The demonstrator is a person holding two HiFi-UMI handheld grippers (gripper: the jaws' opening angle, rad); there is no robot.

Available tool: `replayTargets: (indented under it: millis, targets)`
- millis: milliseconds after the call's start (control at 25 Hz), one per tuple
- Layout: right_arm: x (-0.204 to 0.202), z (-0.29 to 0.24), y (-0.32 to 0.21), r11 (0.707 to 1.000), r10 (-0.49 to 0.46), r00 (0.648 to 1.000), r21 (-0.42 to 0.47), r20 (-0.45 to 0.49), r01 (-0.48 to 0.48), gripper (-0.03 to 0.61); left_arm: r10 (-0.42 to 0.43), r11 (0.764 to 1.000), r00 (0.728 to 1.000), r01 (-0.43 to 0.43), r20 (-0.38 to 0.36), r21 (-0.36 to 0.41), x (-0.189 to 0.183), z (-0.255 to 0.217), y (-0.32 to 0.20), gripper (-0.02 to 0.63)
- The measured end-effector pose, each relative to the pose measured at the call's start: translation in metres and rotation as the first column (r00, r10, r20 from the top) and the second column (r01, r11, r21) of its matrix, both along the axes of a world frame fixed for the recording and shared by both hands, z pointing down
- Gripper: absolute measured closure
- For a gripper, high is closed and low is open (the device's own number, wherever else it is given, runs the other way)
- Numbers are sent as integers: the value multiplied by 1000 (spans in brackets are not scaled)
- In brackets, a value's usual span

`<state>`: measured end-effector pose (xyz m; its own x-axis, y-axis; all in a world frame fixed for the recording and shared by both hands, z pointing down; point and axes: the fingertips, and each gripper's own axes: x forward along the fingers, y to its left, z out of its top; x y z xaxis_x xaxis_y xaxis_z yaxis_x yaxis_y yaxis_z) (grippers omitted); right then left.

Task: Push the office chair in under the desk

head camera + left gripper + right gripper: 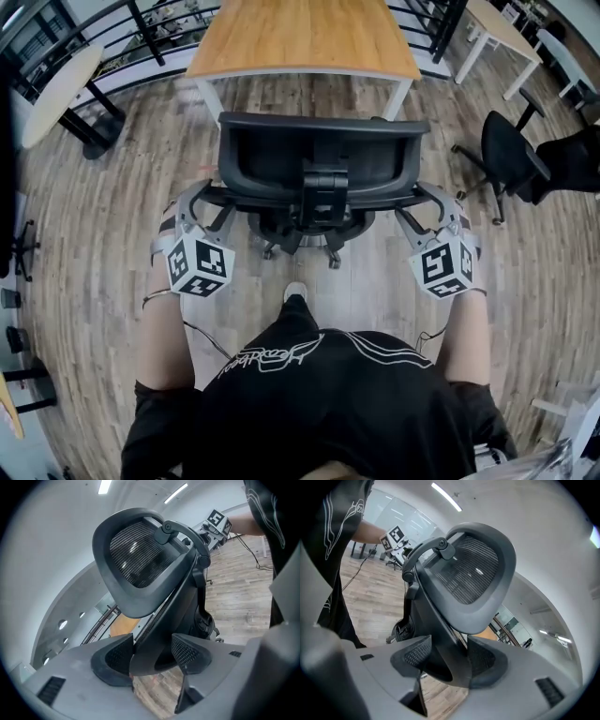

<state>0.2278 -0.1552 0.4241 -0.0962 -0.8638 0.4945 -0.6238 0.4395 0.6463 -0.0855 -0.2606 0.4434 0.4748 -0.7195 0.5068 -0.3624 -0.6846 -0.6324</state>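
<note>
Squarely at frame centre in the head view: office chair [319, 169], mesh backrest turned toward the person, wheeled base [300, 246] on the plank floor [103, 234]. Just above it, at top centre: desk [305, 37], with a strip of floor showing between its near edge and the backrest. Not yet tucked under, by the look of it.

Left gripper [152, 654]: closed on the dark support arm at the left end of the chair's back frame, pads pressing on either side. Right gripper [449, 657]: likewise clamped, on the matching arm at the right end. Nothing else between either pair of jaws.

Probably weighty for a pushed thing, yet free-rolling on casters over hard floor, so little force needed. Prone to swivel or veer if pushed harder on one side. Rigid plastic frame, good for a firm hold; mesh panel springy, poor for pushing against.

Best held as now: low on the frame, at both ends, balanced about the centre column. Push evenly, straight up-frame, between the two white desk legs [210, 97]. Mind the backrest top against the desktop edge.
</note>
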Motion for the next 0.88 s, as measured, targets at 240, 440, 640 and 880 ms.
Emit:
replayTargets:
  millis: [240, 440, 640, 880]
  targets:
    - [6, 2, -35, 999, 30, 1000, -15, -4, -30, 316, 28, 1000, 1000, -28, 9, -1, 8, 0, -42, 365]
    - [6, 3, -65, 999, 49, 999, -3, -1, -49, 316, 37, 999, 999, -37, 15, -9, 10, 1, -73, 365]
    - [6, 5, -104, 996, 82, 997, -23, -2, -82, 316, 54, 998, 998, -54, 27, -12, 9, 1, -113, 365]
    - [2, -4, -170, 995, 100, 995, -16, 0, -100, 316, 59, 998, 998, -59, 14, 1, 6, -5, -183, 365]
